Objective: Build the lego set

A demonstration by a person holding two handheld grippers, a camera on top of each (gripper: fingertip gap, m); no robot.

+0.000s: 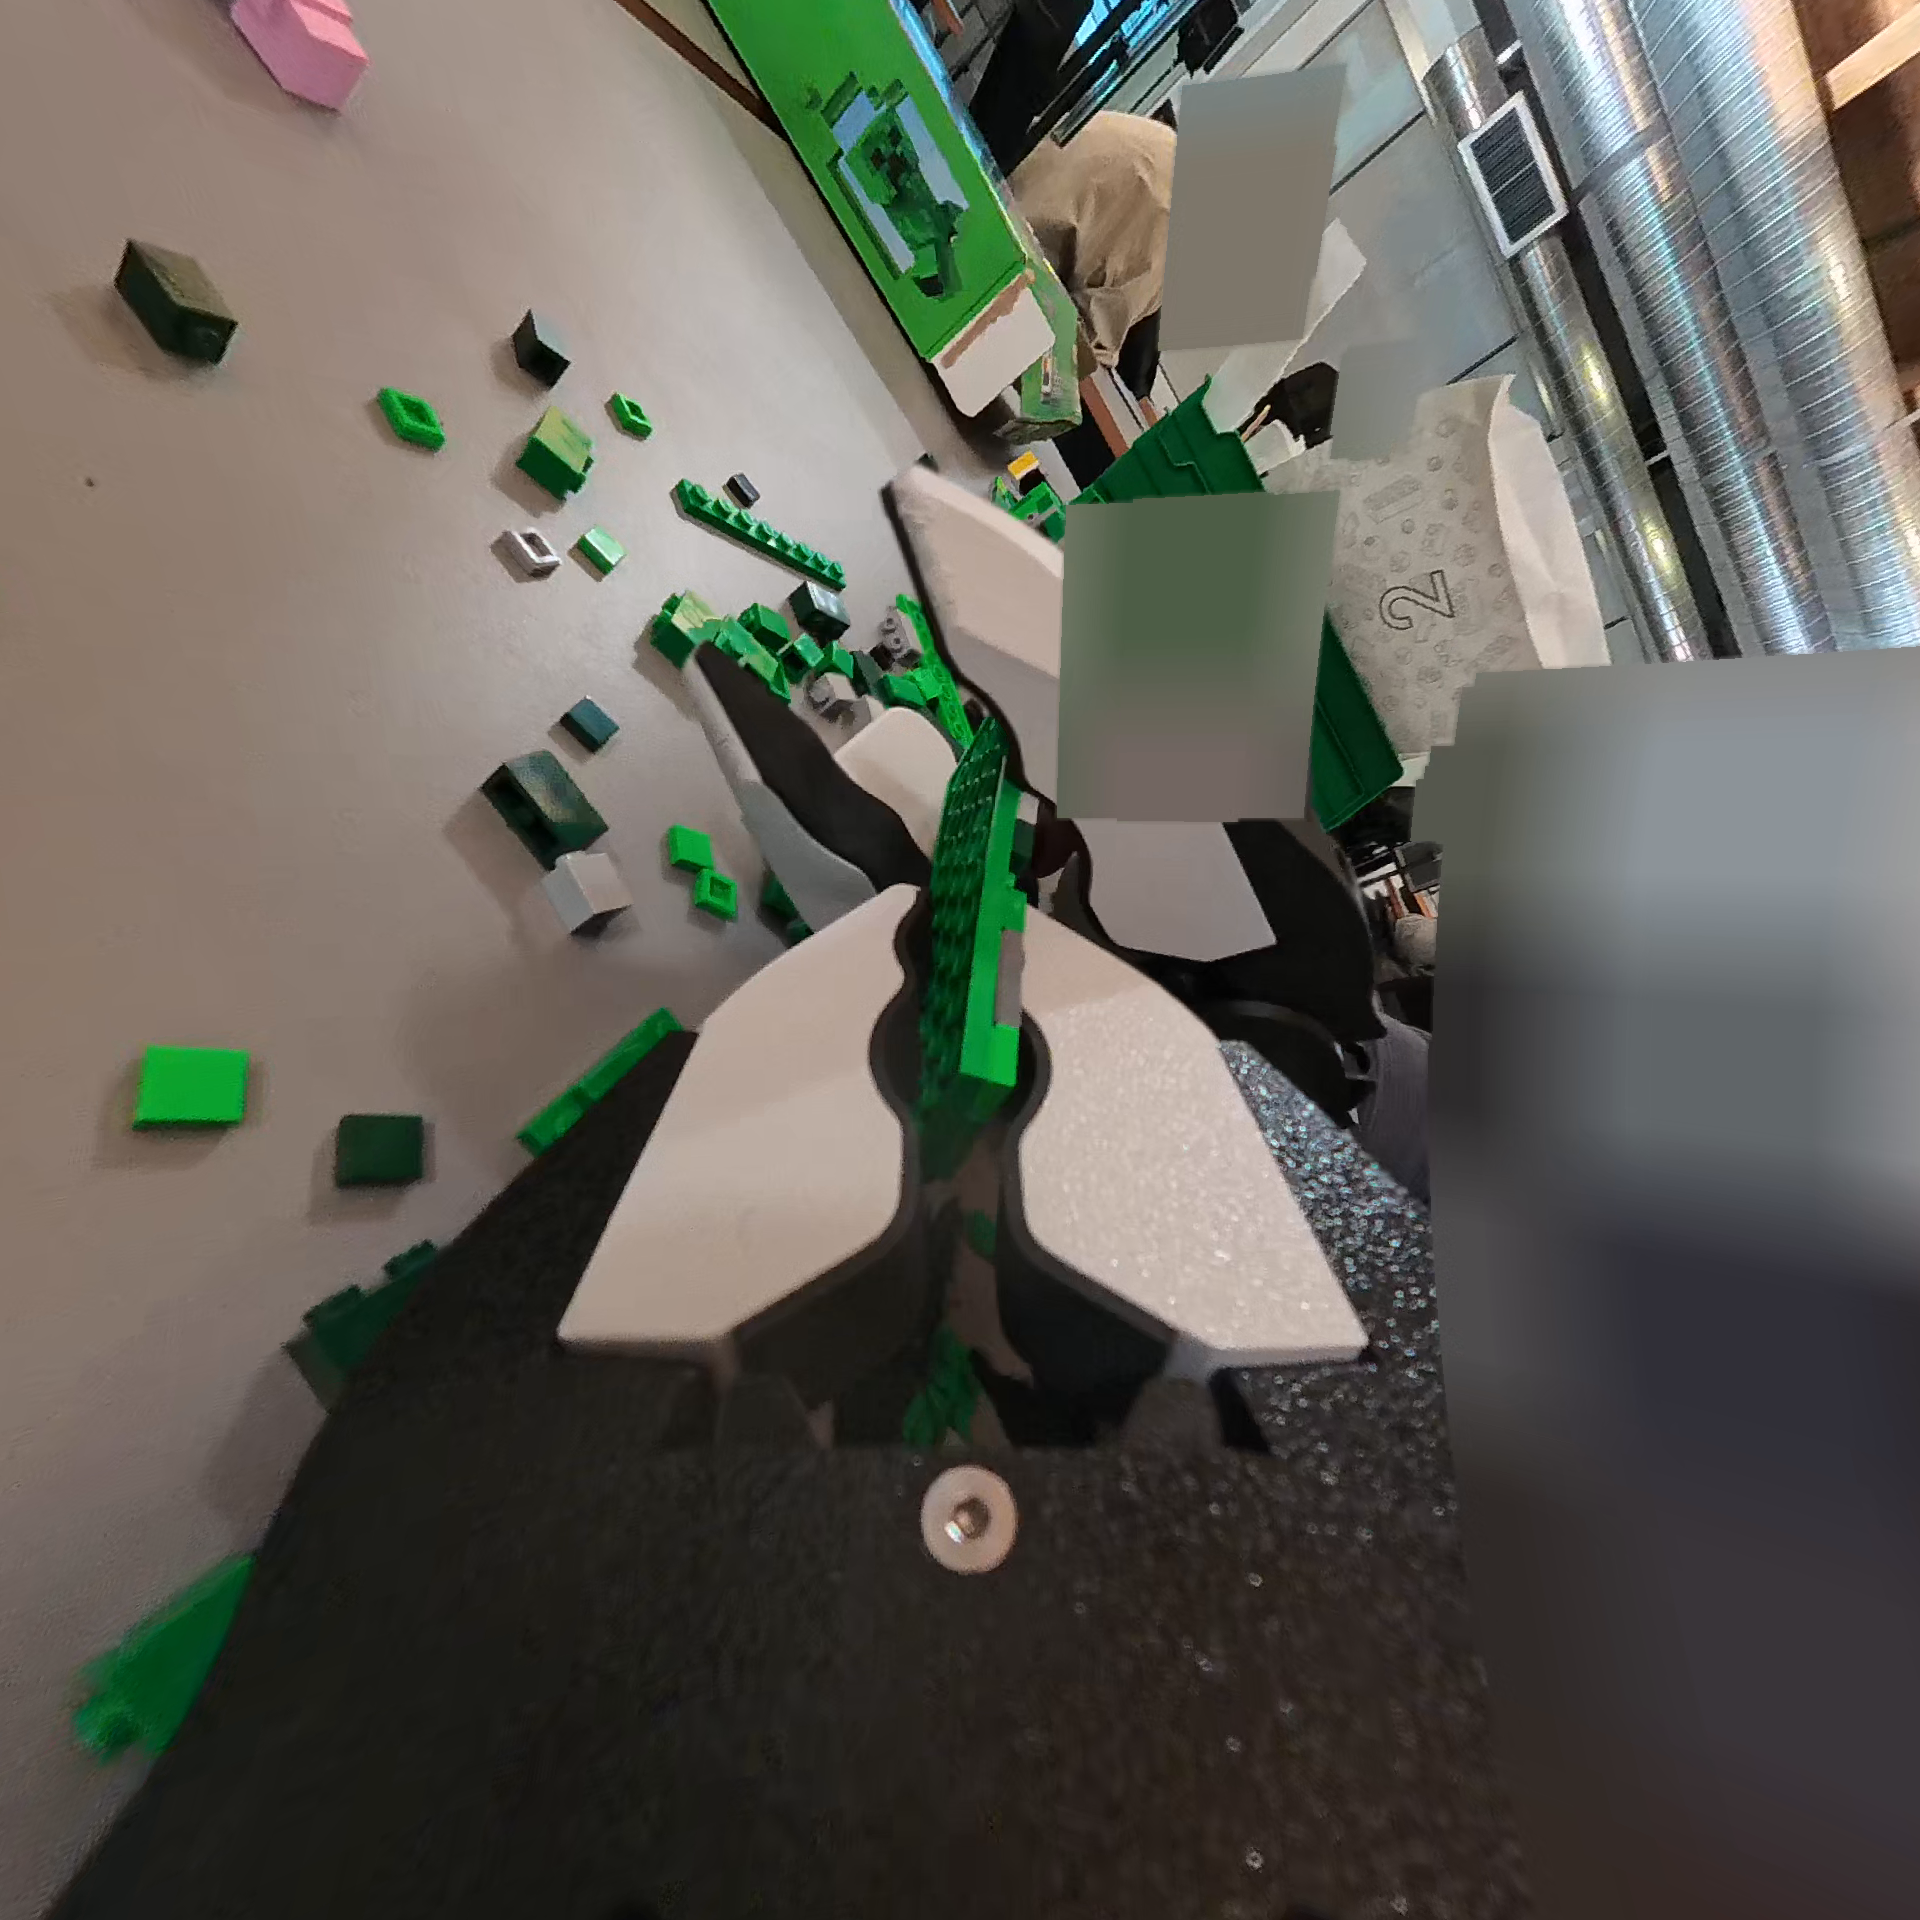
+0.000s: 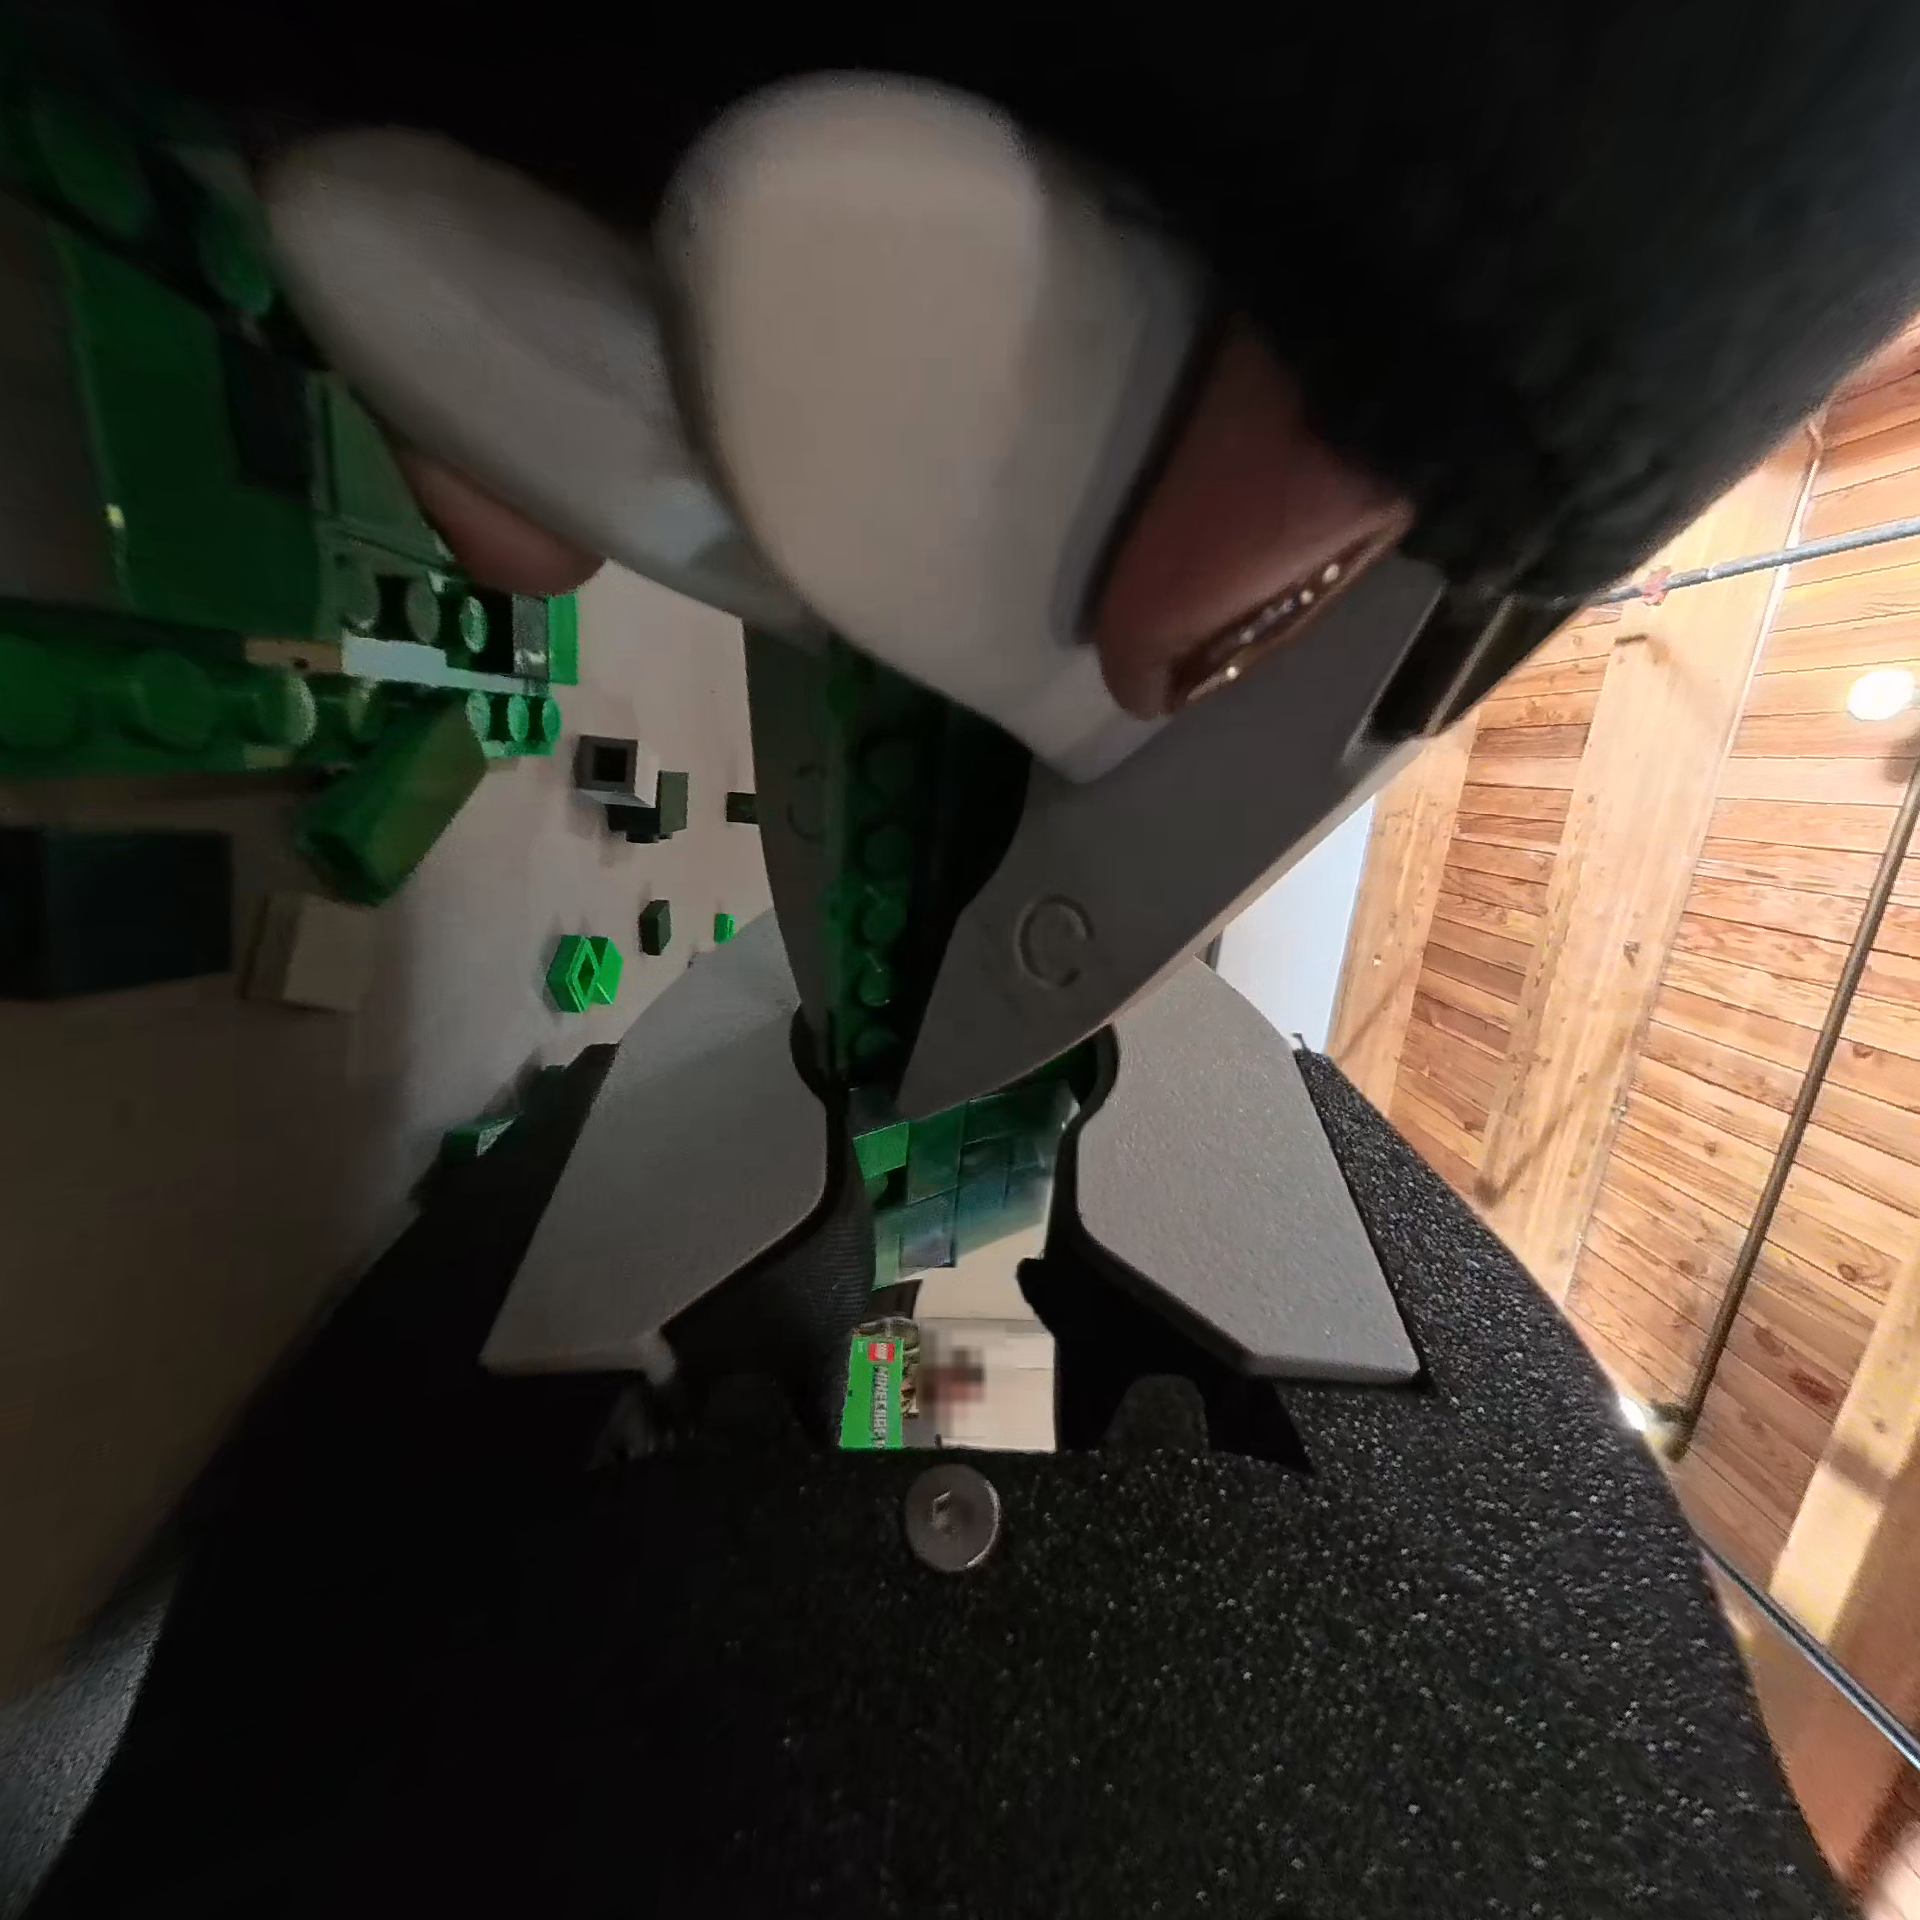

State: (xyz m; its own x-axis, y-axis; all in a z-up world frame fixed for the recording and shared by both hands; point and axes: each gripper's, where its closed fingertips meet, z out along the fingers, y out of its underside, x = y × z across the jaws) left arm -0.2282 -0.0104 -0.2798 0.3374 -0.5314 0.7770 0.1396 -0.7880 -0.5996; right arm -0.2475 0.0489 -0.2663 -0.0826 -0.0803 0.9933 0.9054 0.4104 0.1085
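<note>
My left gripper (image 1: 966, 925) is shut on a green studded plate (image 1: 971, 914), held edge-on above the grey table (image 1: 260, 727). My right gripper (image 1: 914, 727) faces it from the far side, at the plate's other end. In the right wrist view my right gripper (image 2: 951, 1049) is shut on the same green build, on a part covered with dark green tiles (image 2: 966, 1174). The left gripper (image 2: 862, 1049) shows there, close and blurred, clamped on the studded plate (image 2: 873, 894).
Loose green, dark green and grey bricks lie scattered on the table: a bright green tile (image 1: 192, 1086), a long green plate (image 1: 758, 530), a grey brick (image 1: 587, 888). A green set box (image 1: 904, 208), a green bin (image 1: 1351, 727), a paper bag (image 1: 1455, 582) and a person (image 1: 1101, 208) are at the back. The left gripper's tips are roughly 6 centimetres from the right gripper's.
</note>
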